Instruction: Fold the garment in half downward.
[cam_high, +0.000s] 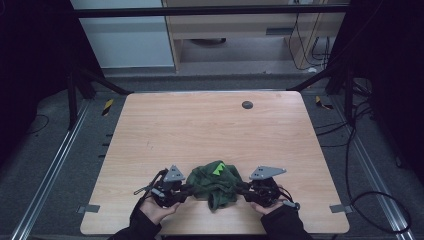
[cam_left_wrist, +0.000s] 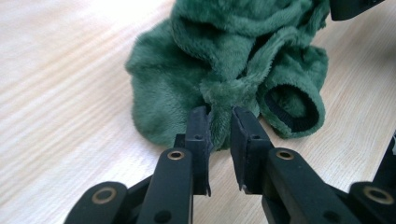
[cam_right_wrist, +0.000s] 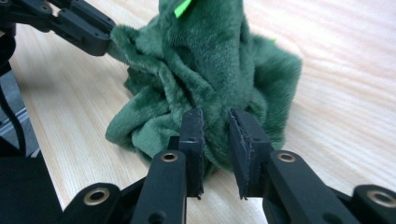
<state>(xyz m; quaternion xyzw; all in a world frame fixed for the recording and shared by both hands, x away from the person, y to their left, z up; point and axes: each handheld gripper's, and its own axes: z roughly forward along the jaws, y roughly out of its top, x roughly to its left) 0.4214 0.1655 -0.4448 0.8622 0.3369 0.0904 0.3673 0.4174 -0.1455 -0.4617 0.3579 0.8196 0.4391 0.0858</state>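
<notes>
A crumpled dark green fleece garment (cam_high: 217, 182) lies near the table's front edge, midway between my hands. It carries a bright green tag (cam_high: 219, 169) on top. My left gripper (cam_high: 186, 190) meets the garment's left side, and in the left gripper view (cam_left_wrist: 219, 116) its jaws pinch a fold of the fleece (cam_left_wrist: 224, 56) beside a dark-lined cuff (cam_left_wrist: 292, 107). My right gripper (cam_high: 243, 187) meets the right side. In the right gripper view (cam_right_wrist: 215, 119) its jaws close on the fleece (cam_right_wrist: 210, 70), with the left gripper (cam_right_wrist: 109, 42) holding the far edge.
The wooden table (cam_high: 200, 125) has a dark round grommet (cam_high: 247, 104) near its back edge. Black frame struts stand at the back corners. Cables (cam_high: 380, 200) lie on the floor to the right.
</notes>
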